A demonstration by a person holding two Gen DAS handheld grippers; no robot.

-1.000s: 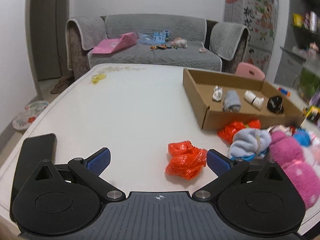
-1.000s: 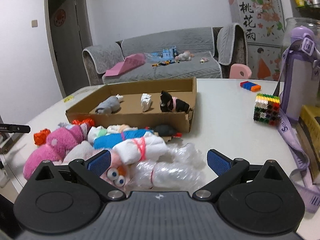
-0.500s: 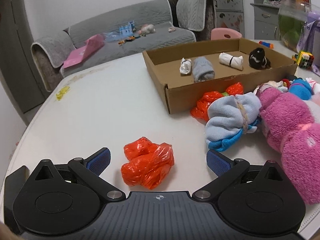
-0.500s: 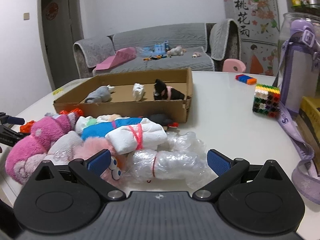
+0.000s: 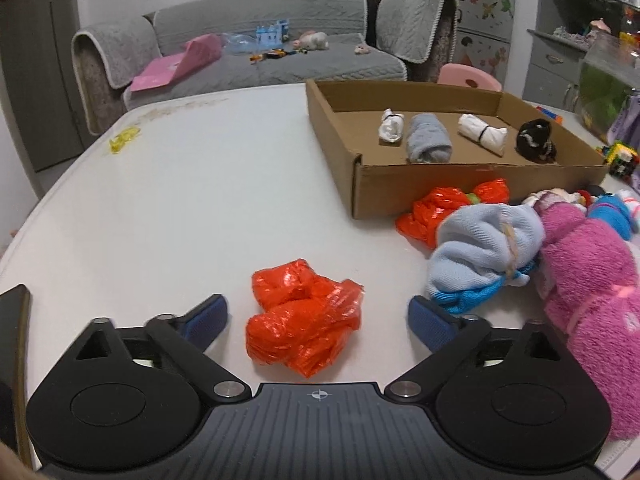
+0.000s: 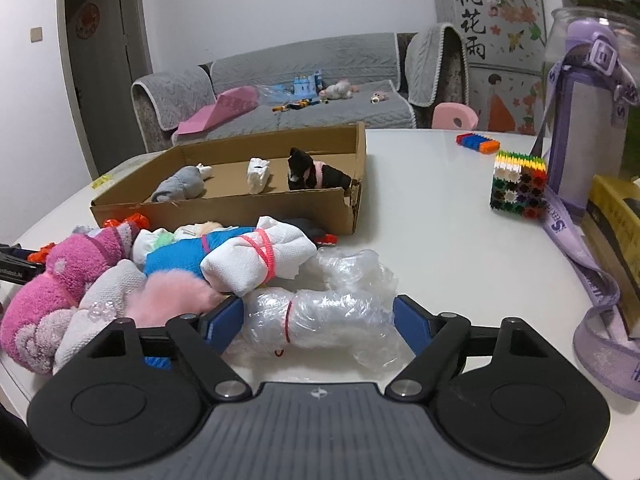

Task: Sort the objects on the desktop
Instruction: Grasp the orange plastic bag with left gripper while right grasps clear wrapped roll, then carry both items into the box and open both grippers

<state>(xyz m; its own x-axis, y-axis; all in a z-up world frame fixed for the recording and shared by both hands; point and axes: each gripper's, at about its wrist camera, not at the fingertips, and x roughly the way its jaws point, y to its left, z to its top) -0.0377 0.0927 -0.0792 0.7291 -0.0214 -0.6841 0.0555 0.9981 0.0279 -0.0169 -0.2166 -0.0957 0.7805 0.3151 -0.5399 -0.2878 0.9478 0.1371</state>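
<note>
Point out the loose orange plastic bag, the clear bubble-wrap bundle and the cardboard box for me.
orange plastic bag (image 5: 304, 320), left wrist view, middle of the crumpled plastic.
bubble-wrap bundle (image 6: 320, 320), right wrist view, body beside its red band.
cardboard box (image 5: 460, 188), left wrist view, near outer wall.

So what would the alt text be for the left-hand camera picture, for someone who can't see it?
Seen from the left gripper, its two blue-padded fingers stand open around a crumpled orange plastic bag on a white table. To the right lies a pile of rolled socks, with a shallow cardboard box behind it that holds four small rolled bundles. A grey sofa stands in the background.
</note>
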